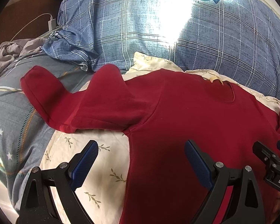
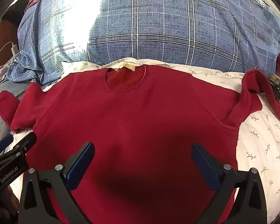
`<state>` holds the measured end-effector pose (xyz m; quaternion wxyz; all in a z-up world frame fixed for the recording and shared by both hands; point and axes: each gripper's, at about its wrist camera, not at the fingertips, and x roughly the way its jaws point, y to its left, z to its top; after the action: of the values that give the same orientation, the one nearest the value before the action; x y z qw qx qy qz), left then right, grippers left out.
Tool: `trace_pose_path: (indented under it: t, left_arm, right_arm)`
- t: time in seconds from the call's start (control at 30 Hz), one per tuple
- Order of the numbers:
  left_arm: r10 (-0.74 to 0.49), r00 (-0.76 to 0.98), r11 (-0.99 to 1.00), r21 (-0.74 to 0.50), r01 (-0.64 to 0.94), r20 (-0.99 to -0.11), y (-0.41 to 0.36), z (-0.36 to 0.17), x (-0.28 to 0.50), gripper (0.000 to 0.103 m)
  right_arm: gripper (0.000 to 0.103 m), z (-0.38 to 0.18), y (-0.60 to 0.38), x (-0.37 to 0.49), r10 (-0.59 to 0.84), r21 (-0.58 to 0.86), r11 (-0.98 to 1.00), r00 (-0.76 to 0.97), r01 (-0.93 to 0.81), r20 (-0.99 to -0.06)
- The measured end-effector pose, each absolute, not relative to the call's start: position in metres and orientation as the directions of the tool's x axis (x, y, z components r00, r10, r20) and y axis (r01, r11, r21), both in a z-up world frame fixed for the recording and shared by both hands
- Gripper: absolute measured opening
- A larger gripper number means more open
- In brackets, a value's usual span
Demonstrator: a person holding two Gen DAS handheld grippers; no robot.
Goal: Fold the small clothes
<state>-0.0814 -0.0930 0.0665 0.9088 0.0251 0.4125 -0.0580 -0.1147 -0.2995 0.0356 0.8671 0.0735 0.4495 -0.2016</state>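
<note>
A red sweater (image 2: 132, 115) is spread front-up across the centre of the frame on a cream leaf-print pillow (image 2: 261, 149), neckline toward the top. Its sleeve at the left of the frame (image 1: 52, 100) is bent over a grey-blue bedsheet (image 1: 11, 115). A blue plaid quilt (image 2: 177, 29) is bunched behind. The left gripper (image 1: 140, 160) and right gripper (image 2: 142, 160) are both held apart above the sweater, nothing clamped.

Left wrist view: low, close over red shirt (image 1: 186, 112), left of its middle, facing collar and plaid pillow (image 1: 140, 28). Right wrist view: centred, same heading. Shared: shirt (image 2: 130, 112), pillow (image 2: 158, 28), each other's gripper at frame edge
</note>
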Motion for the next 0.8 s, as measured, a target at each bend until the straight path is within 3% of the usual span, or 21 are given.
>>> trace_pose_path:
  t: [0.8]
  left_arm:
    - [-0.071, 0.651, 0.994, -0.001, 0.107, -0.756, -0.084, 0.0631, -0.0774, 0.094]
  right_arm:
    - [0.103, 0.0331, -0.2934, -0.1122, -0.253, -0.033, 0.917, 0.516, 0.398, -0.819]
